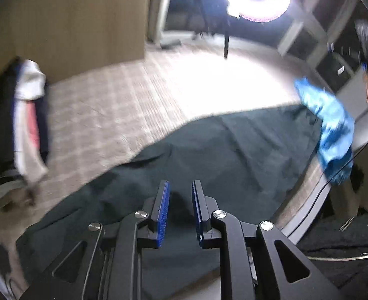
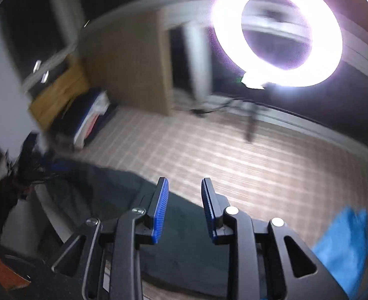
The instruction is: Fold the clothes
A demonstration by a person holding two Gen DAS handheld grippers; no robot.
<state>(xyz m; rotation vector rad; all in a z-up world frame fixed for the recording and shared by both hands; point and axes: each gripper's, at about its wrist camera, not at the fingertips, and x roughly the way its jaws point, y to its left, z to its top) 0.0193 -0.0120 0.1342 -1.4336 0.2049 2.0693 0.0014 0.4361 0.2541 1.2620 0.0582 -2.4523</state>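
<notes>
Left gripper [image 1: 180,187], lower centre of its view, jaws parted by a narrow gap with nothing between the blue pads, above a dark green garment [image 1: 209,150] spread flat across the lower half of the frame on a checked floor [image 1: 114,105]. Right gripper [image 2: 185,187], jaws somewhat wider and likewise empty, over the same garment's edge at lower left. A blue cloth [image 1: 334,130] lies at right; stacked clothes [image 1: 26,115] sit at left, and no container is discernible.

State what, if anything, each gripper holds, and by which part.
Nothing. The left gripper and right gripper are both open above the dark garment, with no cloth between their fingers.
</notes>
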